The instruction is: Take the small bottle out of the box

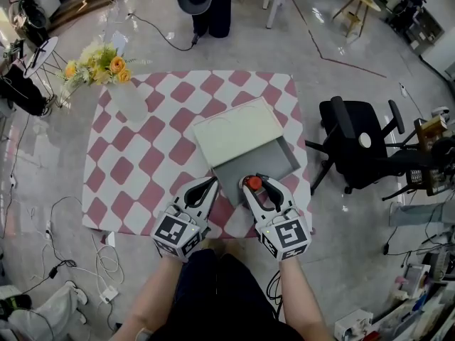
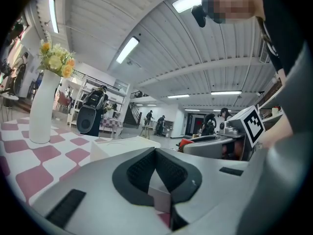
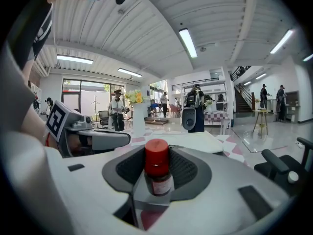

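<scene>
Head view: my right gripper (image 1: 257, 185) is clamped on the small bottle (image 1: 252, 184), red cap up, at the near edge of the open box (image 1: 238, 137) on the checkered table (image 1: 135, 183). My left gripper (image 1: 211, 185) sits just beside the box. Left gripper view: jaws together, nothing between them. Right gripper view: both pads press the bottle's sides.
</scene>
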Available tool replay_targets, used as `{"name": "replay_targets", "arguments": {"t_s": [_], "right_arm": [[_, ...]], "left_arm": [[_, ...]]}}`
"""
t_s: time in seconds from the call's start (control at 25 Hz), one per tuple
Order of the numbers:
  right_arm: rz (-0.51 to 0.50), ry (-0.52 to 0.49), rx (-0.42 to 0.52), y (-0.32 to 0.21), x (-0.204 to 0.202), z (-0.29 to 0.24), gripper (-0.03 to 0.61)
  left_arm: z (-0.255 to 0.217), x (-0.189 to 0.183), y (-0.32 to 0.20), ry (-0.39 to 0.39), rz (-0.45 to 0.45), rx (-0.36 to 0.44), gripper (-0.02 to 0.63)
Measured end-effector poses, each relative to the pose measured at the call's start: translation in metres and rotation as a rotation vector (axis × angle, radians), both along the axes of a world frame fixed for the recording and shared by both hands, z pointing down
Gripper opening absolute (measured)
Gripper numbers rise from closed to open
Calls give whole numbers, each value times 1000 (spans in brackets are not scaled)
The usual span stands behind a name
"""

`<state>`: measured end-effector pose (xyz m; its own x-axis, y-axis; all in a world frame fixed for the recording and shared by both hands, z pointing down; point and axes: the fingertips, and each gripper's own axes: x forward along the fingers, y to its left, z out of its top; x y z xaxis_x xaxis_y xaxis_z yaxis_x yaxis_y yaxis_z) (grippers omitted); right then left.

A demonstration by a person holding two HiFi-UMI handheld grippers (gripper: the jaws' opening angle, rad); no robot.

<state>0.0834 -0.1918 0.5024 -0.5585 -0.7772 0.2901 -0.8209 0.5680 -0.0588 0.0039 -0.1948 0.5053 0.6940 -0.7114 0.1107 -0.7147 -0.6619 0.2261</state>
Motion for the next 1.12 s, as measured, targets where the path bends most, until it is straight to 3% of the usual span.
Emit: {"name": "replay_targets", "arguments": {"t_s": [1.12], "right_arm": [[-5, -16, 28, -8, 8, -34, 149]], "left_arm": [[-29, 3, -4, 15, -8, 20, 0]]}}
